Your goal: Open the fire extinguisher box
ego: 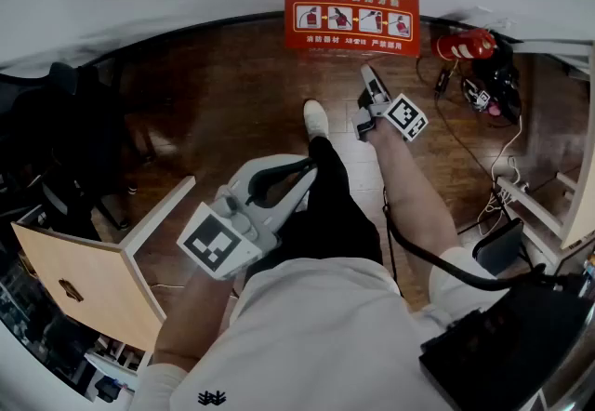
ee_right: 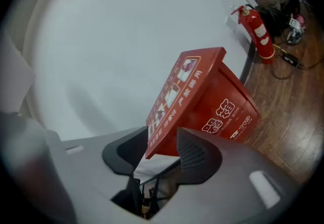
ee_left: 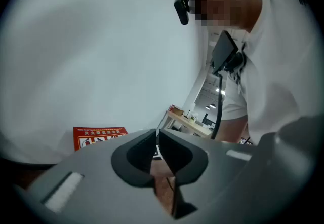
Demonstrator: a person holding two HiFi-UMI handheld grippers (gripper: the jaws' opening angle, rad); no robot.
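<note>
The red fire extinguisher box (ego: 351, 17) stands on the floor against the white wall, its pictogram lid lying flat on top. In the right gripper view the box (ee_right: 223, 101) fills the middle, and a corner of its lid shows in the gap between the jaws. My right gripper (ego: 369, 79) points at the box from just short of it; its jaws (ee_right: 163, 139) stand open and touch nothing. My left gripper (ego: 310, 169) hangs back near the person's legs, jaws (ee_left: 157, 139) nearly together and empty. Part of the box's label (ee_left: 98, 137) shows beyond it.
A red fire extinguisher (ego: 465, 45) lies on the wooden floor right of the box, beside tangled cables (ego: 488, 93). A light wooden board (ego: 84, 274) stands at the lower left, a dark chair (ego: 65, 139) behind it. A black case (ego: 511, 344) sits at the lower right.
</note>
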